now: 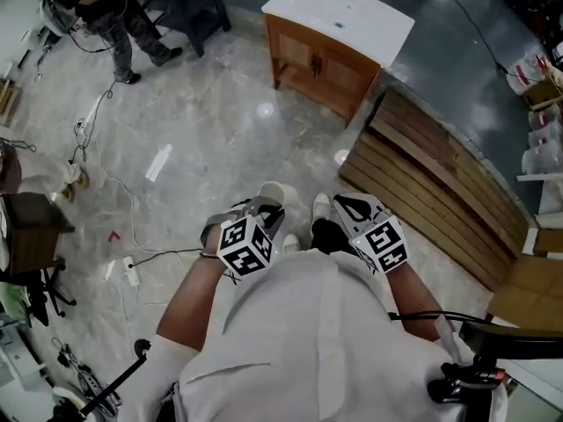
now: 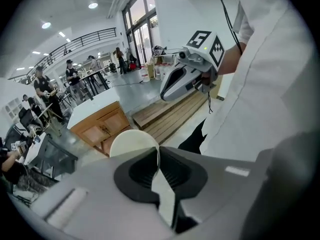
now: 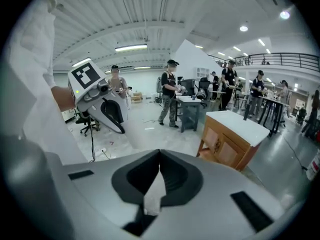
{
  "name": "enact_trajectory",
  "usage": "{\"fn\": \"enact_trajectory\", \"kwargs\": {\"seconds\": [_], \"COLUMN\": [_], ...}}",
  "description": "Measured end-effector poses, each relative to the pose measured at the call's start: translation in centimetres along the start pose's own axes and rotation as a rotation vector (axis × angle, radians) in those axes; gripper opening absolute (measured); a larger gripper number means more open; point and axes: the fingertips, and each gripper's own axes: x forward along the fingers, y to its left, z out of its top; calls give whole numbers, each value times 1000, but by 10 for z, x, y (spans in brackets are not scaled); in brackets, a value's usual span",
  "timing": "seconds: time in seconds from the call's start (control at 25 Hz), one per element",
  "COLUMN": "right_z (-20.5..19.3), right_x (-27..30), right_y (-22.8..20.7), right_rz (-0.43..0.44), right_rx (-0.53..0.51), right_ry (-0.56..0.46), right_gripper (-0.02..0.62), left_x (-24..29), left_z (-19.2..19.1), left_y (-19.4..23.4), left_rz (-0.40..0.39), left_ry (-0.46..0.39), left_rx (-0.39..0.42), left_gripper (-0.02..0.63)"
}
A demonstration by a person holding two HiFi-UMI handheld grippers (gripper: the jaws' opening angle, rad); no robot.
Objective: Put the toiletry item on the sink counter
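A cream-white round toiletry item [image 1: 273, 192] sticks out ahead of my left gripper [image 1: 268, 211], which is shut on it and held close in front of the person's body. In the left gripper view its pale round end [image 2: 131, 143] shows just past the jaws of the left gripper [image 2: 158, 154]. My right gripper [image 1: 347, 207] hangs beside it, shut with nothing in it; its closed tips show in the right gripper [image 3: 159, 156] view. The sink counter [image 1: 339, 16], a wooden cabinet with a white top, stands a few steps ahead on the floor, also seen as the sink counter [image 3: 235, 124].
A slatted wooden platform [image 1: 431, 174] lies right of the cabinet. Cables [image 1: 106, 174] trail over the marble floor at left. A person [image 1: 106, 7] stands by a table at far left. A dark stand [image 1: 26, 227] sits at the left edge.
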Motion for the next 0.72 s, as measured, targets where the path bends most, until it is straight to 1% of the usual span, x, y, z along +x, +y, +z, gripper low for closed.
{"fn": "enact_trajectory", "kwargs": {"seconds": [0.12, 0.2, 0.32, 0.4, 0.6, 0.72], "right_z": [17, 26, 34, 41, 83, 93], "right_x": [24, 41, 65, 77, 105, 112], "right_y": [-8, -21, -57, -83, -166, -212], "right_rz": [49, 71, 82, 88, 77, 75], "right_rx": [-39, -53, -59, -60, -67, -57], "right_ry": [-3, -9, -12, -20, -70, -77], "right_gripper": [6, 6, 8, 8, 8, 8], "left_x": [0, 3, 15, 25, 44, 58], "left_z": [-14, -16, -12, -8, 24, 50], "left_y": [24, 43, 80, 104, 188, 240], "left_rz": [34, 51, 75, 77, 94, 115], "left_ry": [17, 23, 38, 53, 83, 87], "left_rx": [-47, -64, -79, -92, -69, -70], "left_gripper": [18, 18, 18, 18, 18, 18]}}
